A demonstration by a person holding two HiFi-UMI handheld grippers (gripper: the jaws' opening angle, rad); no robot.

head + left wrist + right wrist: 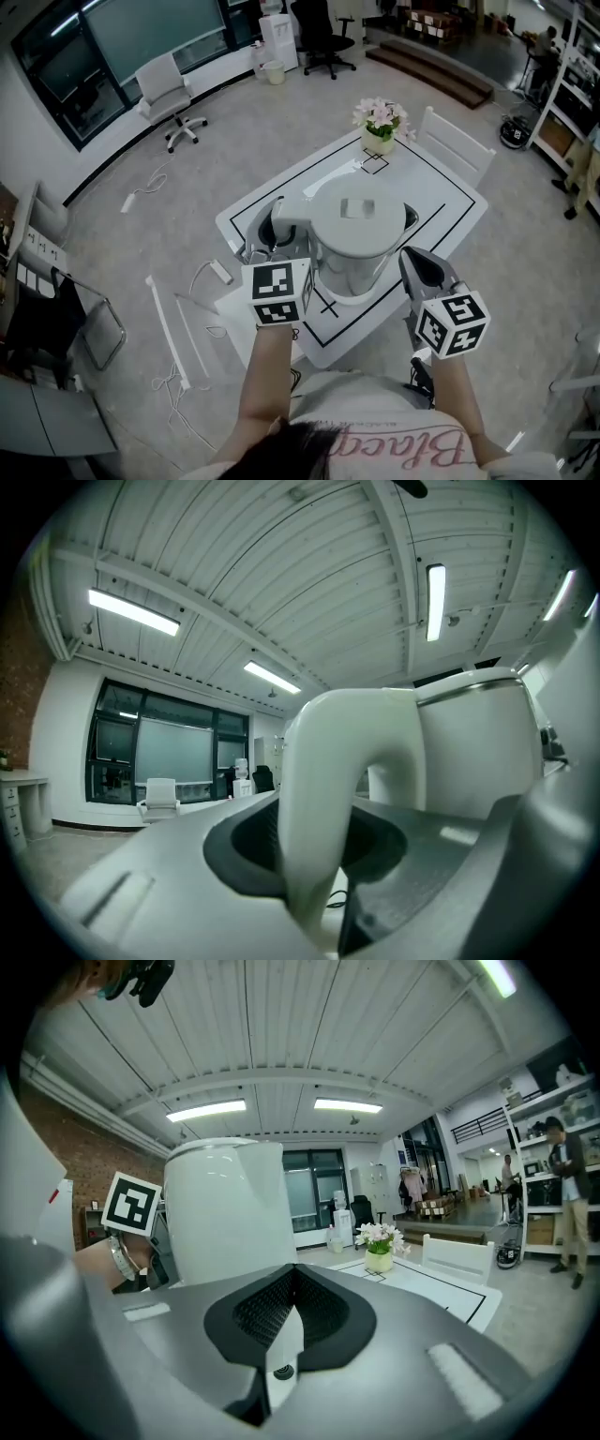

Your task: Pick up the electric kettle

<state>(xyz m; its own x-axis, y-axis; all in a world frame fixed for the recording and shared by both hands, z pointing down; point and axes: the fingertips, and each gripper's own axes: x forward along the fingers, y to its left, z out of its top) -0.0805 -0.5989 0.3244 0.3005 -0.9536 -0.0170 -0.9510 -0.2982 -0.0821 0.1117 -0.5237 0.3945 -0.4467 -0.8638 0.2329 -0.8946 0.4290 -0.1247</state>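
The white electric kettle [354,234] stands on the white table, over its round base [349,292]. Its curved handle [286,220] points left. My left gripper [272,234] is shut on that handle. In the left gripper view the handle [328,789] runs down between the jaws of the left gripper [319,855], and the kettle's body [478,752] rises at the right. My right gripper [417,267] is beside the kettle's right side, apart from it. In the right gripper view the right gripper [281,1335] is shut on nothing, with the kettle [225,1208] to its left.
A pot of pink flowers [380,127] stands at the far end of the table [441,202], which is marked with black lines. A white chair [457,145] is behind it. A power strip and cables [220,272] lie on the floor at left. An office chair [169,94] stands further off.
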